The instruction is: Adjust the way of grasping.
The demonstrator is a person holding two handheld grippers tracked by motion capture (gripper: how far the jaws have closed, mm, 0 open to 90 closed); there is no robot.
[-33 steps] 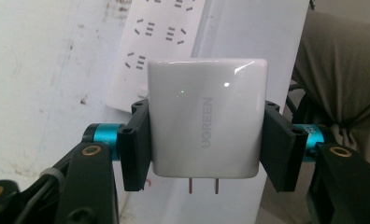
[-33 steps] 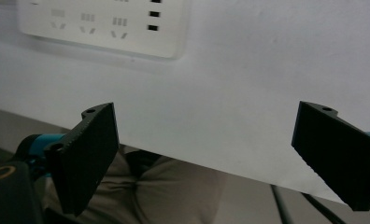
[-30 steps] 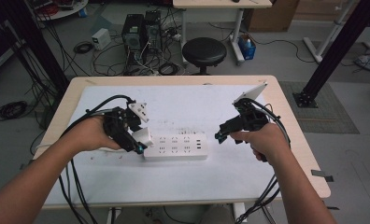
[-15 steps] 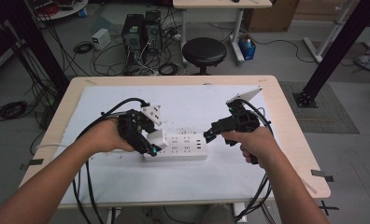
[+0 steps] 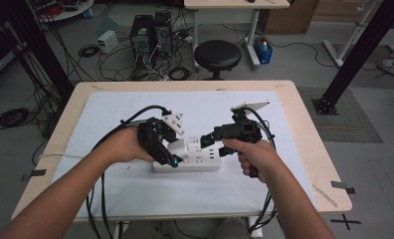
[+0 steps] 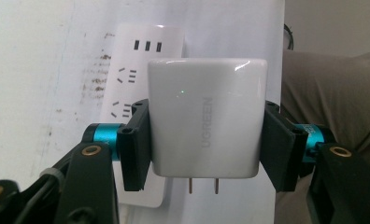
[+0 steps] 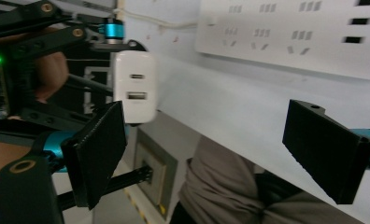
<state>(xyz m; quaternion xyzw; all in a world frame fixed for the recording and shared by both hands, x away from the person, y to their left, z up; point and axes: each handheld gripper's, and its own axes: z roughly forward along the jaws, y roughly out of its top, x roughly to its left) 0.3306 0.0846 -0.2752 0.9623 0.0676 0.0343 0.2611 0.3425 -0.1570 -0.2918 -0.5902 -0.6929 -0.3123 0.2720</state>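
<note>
Gripped flat between the two black jaws of the left gripper [image 6: 204, 149] is a white charger [image 6: 206, 116], its two metal prongs showing at the near edge in the left gripper view. From above, that left gripper [image 5: 171, 154] hangs over the left end of a white power strip [image 5: 195, 162], which lies on the white sheet covering the table [image 5: 304, 144], and the charger [image 5: 177, 147] sits just above the strip; whether it touches the strip I cannot tell. In the left gripper view the power strip [image 6: 127, 88] lies behind the charger, its sockets facing up.

Over on the right, the right gripper [image 5: 205, 142] has its jaws spread wide with nothing between them, pointing left towards the charger. Its own view shows the charger [image 7: 135, 86] end on, with two ports in its face, and the power strip [image 7: 290, 35] farther off.
</note>
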